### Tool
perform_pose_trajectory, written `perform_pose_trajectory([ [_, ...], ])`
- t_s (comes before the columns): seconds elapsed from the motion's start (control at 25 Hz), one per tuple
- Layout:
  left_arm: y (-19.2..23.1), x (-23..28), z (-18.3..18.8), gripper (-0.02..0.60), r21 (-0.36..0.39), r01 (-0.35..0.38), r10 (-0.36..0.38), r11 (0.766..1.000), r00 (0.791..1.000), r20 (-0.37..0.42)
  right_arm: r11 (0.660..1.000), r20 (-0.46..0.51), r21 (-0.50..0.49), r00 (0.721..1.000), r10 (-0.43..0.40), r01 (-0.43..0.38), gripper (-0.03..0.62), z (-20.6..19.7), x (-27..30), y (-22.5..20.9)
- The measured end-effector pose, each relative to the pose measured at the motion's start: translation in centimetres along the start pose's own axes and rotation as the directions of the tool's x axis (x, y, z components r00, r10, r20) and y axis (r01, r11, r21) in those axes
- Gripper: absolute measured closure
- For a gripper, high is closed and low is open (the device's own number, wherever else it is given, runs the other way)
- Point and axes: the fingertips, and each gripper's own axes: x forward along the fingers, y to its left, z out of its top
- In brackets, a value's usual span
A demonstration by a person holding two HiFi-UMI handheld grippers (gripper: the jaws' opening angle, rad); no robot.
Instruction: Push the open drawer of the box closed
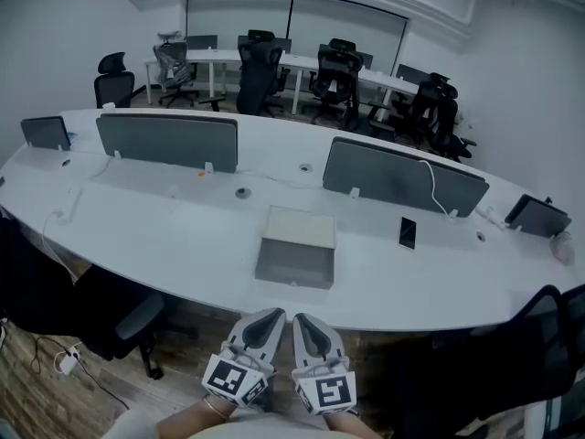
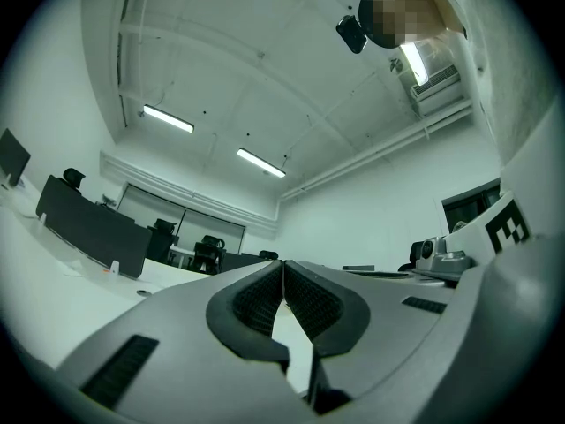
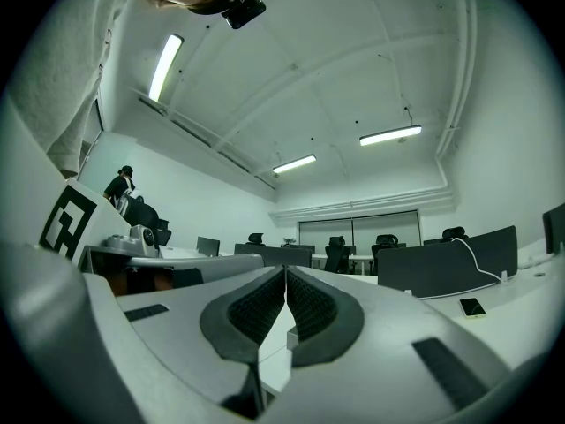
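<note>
left hand (image 1: 199,415) and right hand (image 1: 345,421) — cut by bottom edge, drawer (image 1: 294,265) inside unclear

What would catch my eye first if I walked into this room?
The left gripper and right gripper, each with a black-and-white marker cube, sit side by side at the bottom of the head view, both shut and empty. Just ahead, a grey box lies near the front edge of a long curved white desk, its drawer pulled out toward the person. A dark phone lies to the box's right.
</note>
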Motion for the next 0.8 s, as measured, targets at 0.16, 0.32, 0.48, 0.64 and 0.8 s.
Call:
perform_pose_trajectory([
  [0.16,2.4,2.2,-0.5,0.562,-0.007,0.012,-0.012,1.000,1.000,-0.016,1.000,-0.008,0.009,1.000,-0.020,0.020,0.576,-0.5,2.9,-1.3],
  [0.32,4.6,4.4,-0.9,0.563,-0.011,0.024,-0.024,1.000,0.999,-0.025,1.000,-0.008,0.011,1.000,-0.027,0.027,0.576,-1.0,5.8,-2.5],
  [0.48,6.4,6.3,-1.1,0.563,-0.017,0.039,-0.039,0.999,0.999,-0.033,0.999,-0.008,0.014,0.999,-0.049,0.049,0.576,-1.1,8.2,-3.7],
  [0.64,7.6,7.6,-1.5,0.563,-0.023,0.051,-0.052,0.998,0.998,-0.037,0.997,-0.006,0.026,0.998,-0.069,0.069,0.576,-1.6,9.6,-4.4],
  [0.8,7.9,8.1,-1.9,0.563,-0.034,0.055,-0.056,0.998,0.997,-0.047,0.997,-0.020,0.039,0.997,-0.070,0.070,0.576,-1.9,10.2,-4.7],
])
